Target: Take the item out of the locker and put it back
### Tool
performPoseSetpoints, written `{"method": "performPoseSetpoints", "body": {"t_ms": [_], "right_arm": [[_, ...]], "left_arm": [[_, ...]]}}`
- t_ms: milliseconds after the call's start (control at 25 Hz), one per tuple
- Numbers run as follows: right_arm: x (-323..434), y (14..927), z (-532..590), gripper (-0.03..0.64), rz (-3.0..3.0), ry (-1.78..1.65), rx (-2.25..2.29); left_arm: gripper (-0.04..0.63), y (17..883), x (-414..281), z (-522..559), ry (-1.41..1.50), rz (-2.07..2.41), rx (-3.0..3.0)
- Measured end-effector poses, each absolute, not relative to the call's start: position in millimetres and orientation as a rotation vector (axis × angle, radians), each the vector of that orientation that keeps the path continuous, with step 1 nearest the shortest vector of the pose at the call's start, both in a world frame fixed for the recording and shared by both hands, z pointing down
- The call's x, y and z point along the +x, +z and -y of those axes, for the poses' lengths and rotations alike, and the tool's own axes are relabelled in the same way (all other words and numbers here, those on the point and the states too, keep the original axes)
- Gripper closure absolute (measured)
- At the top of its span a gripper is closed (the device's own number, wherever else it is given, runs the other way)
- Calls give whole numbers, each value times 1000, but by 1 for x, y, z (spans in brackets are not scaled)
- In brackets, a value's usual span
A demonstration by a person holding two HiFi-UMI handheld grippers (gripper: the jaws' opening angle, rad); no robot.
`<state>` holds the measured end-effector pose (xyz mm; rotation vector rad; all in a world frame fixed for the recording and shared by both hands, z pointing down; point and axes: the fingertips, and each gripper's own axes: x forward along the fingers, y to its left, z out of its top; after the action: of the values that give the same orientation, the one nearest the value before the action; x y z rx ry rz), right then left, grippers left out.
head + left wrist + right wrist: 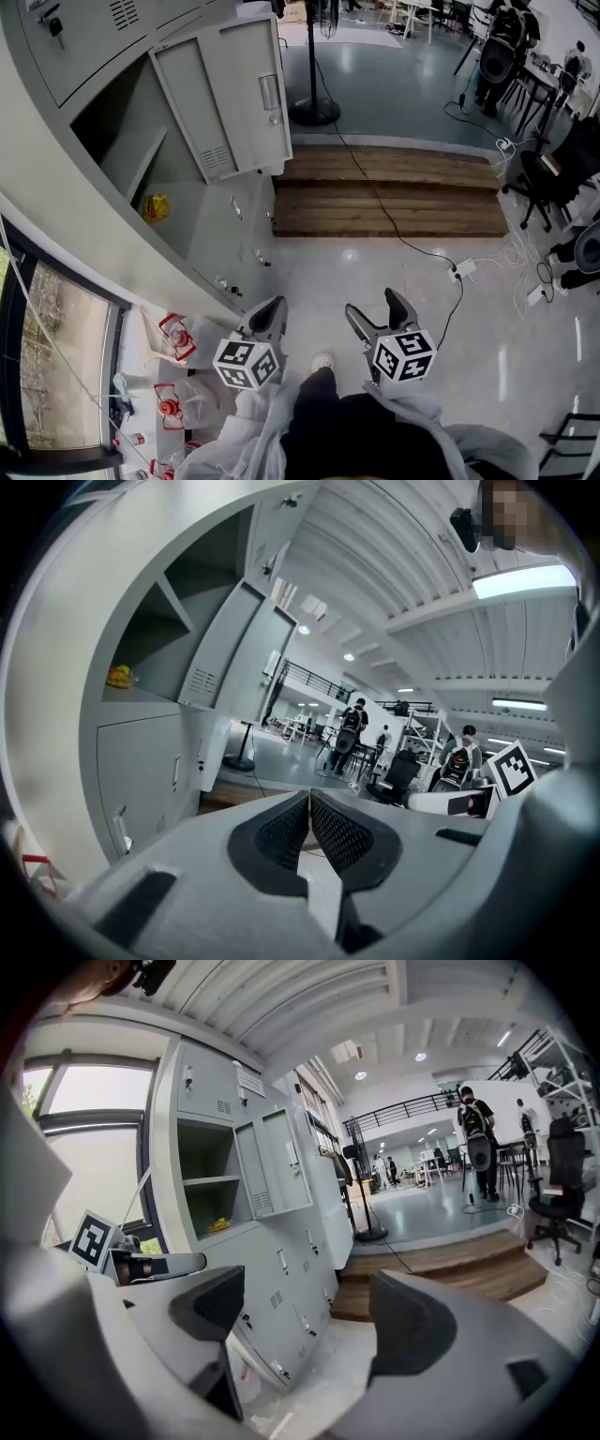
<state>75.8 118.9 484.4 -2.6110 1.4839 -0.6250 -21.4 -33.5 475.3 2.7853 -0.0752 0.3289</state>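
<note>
The open door (228, 94) leaves the locker (223, 239) compartment reachable below its shelf (133, 161).

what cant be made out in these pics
- Yellow item in the open locker: too small in all three views to tell what it is.
- Red and white things by the window: head view, wrapped in clear plastic and partly cut off by the lower edge.
- People at the far desks: left gripper view, too distant to tell what they are doing.
</note>
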Motion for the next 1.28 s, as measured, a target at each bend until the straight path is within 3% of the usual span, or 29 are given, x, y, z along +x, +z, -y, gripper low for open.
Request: {"method": "performPoseSetpoints", "body": {"t_ms": [680, 1280], "right_arm": [[145, 496, -46, 213, -1542, -623, -2564], [132, 506, -29, 213, -1620, -663, -2534]], "left_arm": [[581, 479, 47, 100, 332, 98, 2815], [581, 494, 32, 97, 369, 124, 2784]]}}
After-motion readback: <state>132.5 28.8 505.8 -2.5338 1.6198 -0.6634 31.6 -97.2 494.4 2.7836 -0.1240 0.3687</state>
